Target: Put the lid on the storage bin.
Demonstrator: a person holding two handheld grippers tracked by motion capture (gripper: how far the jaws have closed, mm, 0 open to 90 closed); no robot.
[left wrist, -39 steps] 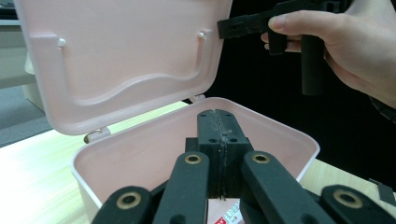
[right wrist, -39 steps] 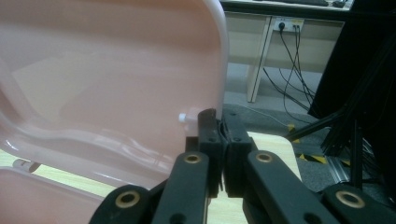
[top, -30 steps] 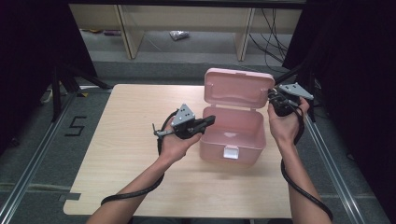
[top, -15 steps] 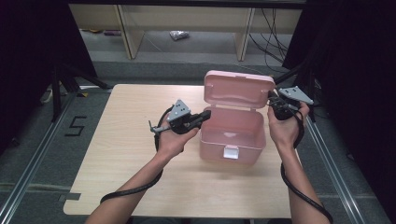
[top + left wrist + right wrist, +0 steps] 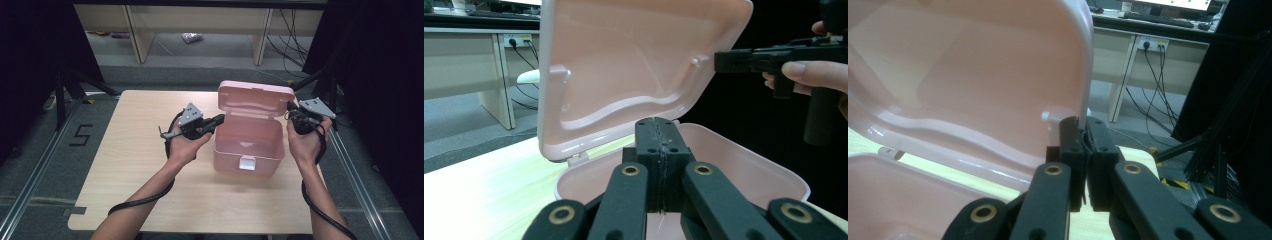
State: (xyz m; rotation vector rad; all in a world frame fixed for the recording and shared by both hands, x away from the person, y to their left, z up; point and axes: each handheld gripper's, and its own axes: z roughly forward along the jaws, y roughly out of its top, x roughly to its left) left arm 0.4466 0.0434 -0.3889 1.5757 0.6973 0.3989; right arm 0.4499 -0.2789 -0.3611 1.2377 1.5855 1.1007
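Jaws on both grippers are clenched with nothing between them. On the wooden table (image 5: 130, 150) stands the pink box (image 5: 248, 145), its lid (image 5: 256, 101) raised upright. Left gripper (image 5: 218, 120) rests at the box's left rim; right gripper (image 5: 290, 107) meets the lid's right edge.

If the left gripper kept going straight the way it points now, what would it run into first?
Probably the inside of the raised lid of the pink box: the shut left gripper points over the box's open rim toward it, though depth is hard to judge.
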